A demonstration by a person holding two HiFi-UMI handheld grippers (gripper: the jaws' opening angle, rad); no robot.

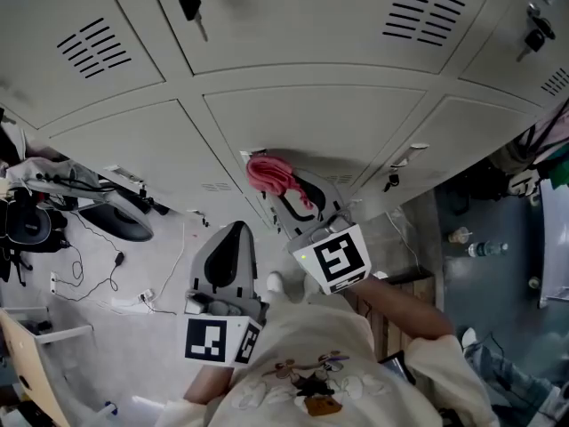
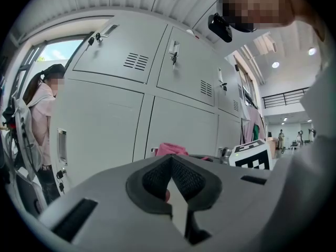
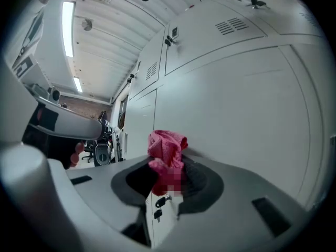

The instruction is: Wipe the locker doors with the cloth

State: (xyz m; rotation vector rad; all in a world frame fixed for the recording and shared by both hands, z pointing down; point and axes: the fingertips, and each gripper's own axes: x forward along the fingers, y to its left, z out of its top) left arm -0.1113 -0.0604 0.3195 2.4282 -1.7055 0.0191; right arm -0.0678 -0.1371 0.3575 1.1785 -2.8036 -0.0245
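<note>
Mid-wipe, likely — right gripper (image 1: 286, 192) clamps cloth (image 1: 269, 174) by locker door (image 1: 302, 118), left gripper (image 1: 233, 231) closed, empty — next: press, sweep.

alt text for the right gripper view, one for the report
The right hand-held gripper has its jaws shut on a bunched pink cloth, held close in front of a grey locker door. More lockers with vent slots stand above and to the left, under ceiling strip lights.
</note>
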